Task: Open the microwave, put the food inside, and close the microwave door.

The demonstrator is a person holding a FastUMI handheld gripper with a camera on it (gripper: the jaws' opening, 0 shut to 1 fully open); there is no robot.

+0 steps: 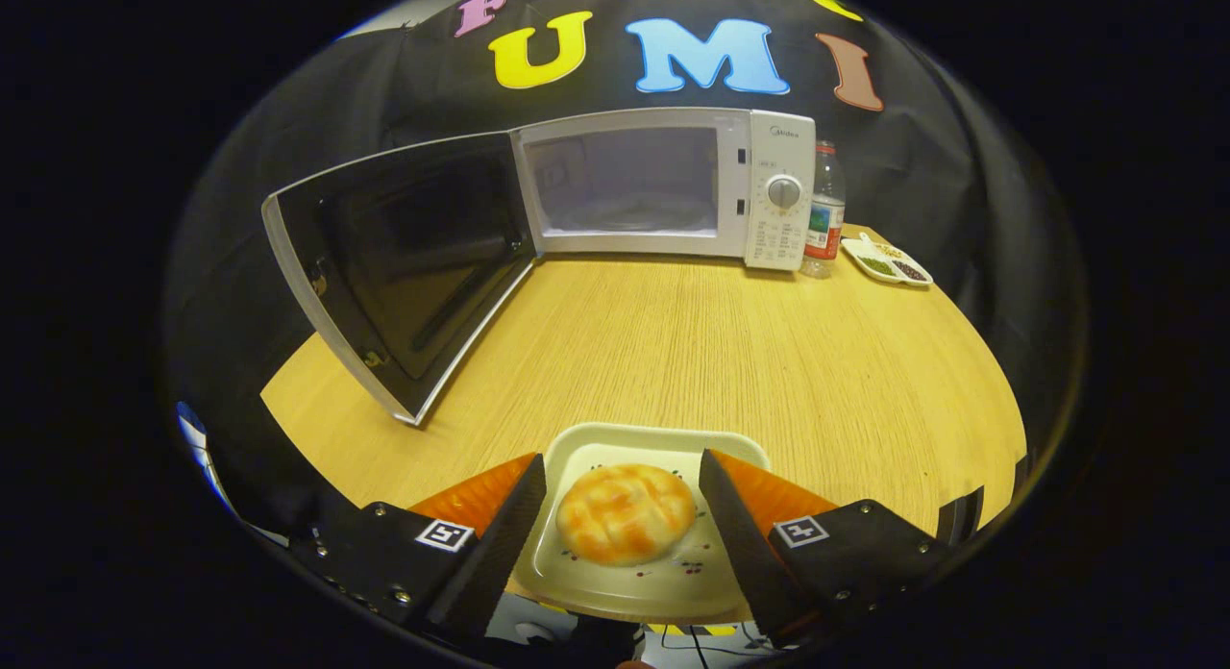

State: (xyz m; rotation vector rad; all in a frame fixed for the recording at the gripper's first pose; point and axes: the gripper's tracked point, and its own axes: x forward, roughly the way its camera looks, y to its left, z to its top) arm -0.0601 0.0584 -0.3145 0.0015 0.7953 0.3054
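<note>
A round golden bun [626, 512] lies on a pale square plate [615, 443] at the near edge of the wooden table. My gripper [620, 458] is open, one finger on each side of the bun, with a thin gap showing on both sides. The fingers hang over the plate and cover its side rims. Beyond them, at the back of the table, stands a white microwave [778, 193]. Its dark door [404, 265] is swung wide open to the left. The cavity [625, 184] shows a glass turntable with nothing on it.
A plastic bottle [824, 212] stands right next to the microwave's control panel. A small divided dish [886, 262] with bits of food lies beside it. Bare wooden tabletop [692, 342] stretches between the plate and the microwave. The open door juts out over the table's left side.
</note>
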